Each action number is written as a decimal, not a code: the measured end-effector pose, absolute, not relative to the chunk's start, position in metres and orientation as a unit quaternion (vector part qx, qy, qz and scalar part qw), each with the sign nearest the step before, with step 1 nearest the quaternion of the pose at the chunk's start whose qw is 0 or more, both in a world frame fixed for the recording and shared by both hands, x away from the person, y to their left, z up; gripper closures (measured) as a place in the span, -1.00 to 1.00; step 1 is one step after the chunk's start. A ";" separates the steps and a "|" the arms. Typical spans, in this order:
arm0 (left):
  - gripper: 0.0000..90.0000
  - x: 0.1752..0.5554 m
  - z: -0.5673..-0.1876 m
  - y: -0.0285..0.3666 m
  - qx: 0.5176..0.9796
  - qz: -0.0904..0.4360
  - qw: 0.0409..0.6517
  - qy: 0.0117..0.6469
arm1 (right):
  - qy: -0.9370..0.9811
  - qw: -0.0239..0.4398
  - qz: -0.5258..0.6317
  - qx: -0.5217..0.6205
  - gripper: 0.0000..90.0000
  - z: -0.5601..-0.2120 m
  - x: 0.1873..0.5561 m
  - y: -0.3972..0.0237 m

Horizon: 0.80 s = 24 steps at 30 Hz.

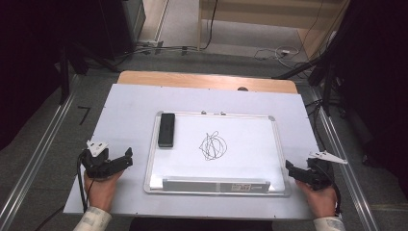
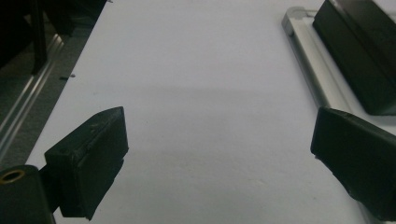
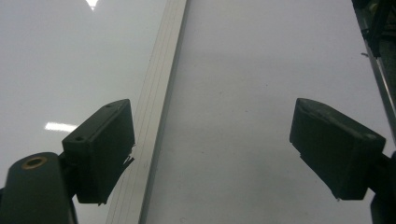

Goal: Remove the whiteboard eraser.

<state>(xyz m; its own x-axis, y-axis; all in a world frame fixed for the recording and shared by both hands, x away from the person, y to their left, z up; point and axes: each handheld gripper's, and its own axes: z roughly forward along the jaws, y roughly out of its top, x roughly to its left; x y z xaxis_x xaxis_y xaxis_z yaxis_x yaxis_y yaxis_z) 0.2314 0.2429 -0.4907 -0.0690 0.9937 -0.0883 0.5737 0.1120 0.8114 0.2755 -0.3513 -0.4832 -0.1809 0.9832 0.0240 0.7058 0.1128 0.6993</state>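
Leftmost, the left gripper point(image 1: 126, 158) rests on the white sheet point(image 1: 125, 103) just left of the whiteboard point(image 1: 240, 144), held by a hand point(image 1: 102, 188) whose sleeve is cut off at the bottom edge; its jaws stand wide apart with nothing between them, and in the left gripper view point(image 2: 219, 140) only bare sheet lies in the gap. On the whiteboard's left part lies a black eraser point(image 1: 166, 129), lengthwise and apart from both grippers; in the left gripper view point(image 2: 359, 56) it is cut off at the upper right corner. Near the whiteboard's middle is a black scribble point(image 1: 213, 146). A grey tray point(image 1: 215, 185) runs along its near edge, its label too small to read. Just right of the whiteboard, the right gripper point(image 1: 290, 169) is likewise released, jaws spread over the frame and sheet point(image 3: 212, 140).
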 end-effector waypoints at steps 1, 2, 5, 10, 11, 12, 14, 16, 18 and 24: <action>-0.91 0.229 -0.489 0.243 0.585 0.310 0.345 0.665 | 0.709 0.234 0.297 0.596 -0.72 -0.483 0.275 -0.351; -0.91 0.229 -0.488 0.243 0.582 0.312 0.347 0.666 | 0.708 0.234 0.297 0.596 -0.72 -0.483 0.275 -0.351; -0.90 0.228 -0.485 0.242 0.578 0.313 0.353 0.666 | 0.708 0.234 0.295 0.597 -0.72 -0.483 0.275 -0.351; -0.90 0.231 -0.482 0.237 0.578 0.309 0.359 0.665 | 0.706 0.234 0.295 0.600 -0.72 -0.483 0.274 -0.352; -0.90 0.233 -0.482 0.235 0.580 0.308 0.360 0.662 | 0.706 0.234 0.295 0.599 -0.72 -0.483 0.274 -0.352; -0.90 0.234 -0.482 0.234 0.581 0.310 0.361 0.661 | 0.706 0.234 0.295 0.600 -0.72 -0.483 0.274 -0.352; -0.90 0.235 -0.481 0.233 0.583 0.308 0.361 0.659 | 0.706 0.234 0.295 0.599 -0.72 -0.483 0.274 -0.353; -0.90 0.237 -0.481 0.231 0.585 0.307 0.362 0.657 | 0.706 0.234 0.294 0.600 -0.72 -0.483 0.274 -0.352; -0.89 0.240 -0.481 0.228 0.590 0.306 0.362 0.654 | 0.706 0.234 0.294 0.600 -0.72 -0.483 0.274 -0.352; -0.88 0.253 -0.478 0.217 0.596 0.303 0.364 0.648 | 0.706 0.234 0.293 0.600 -0.72 -0.483 0.274 -0.352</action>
<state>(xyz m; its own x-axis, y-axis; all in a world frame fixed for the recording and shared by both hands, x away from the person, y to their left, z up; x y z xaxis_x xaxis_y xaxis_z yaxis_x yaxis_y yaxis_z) 0.2528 0.2166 -0.4780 -0.0235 0.9935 -0.1110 0.5519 0.1055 0.8272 0.2741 -0.3522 -0.4831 -0.1696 0.9853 0.0217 0.7107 0.1070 0.6953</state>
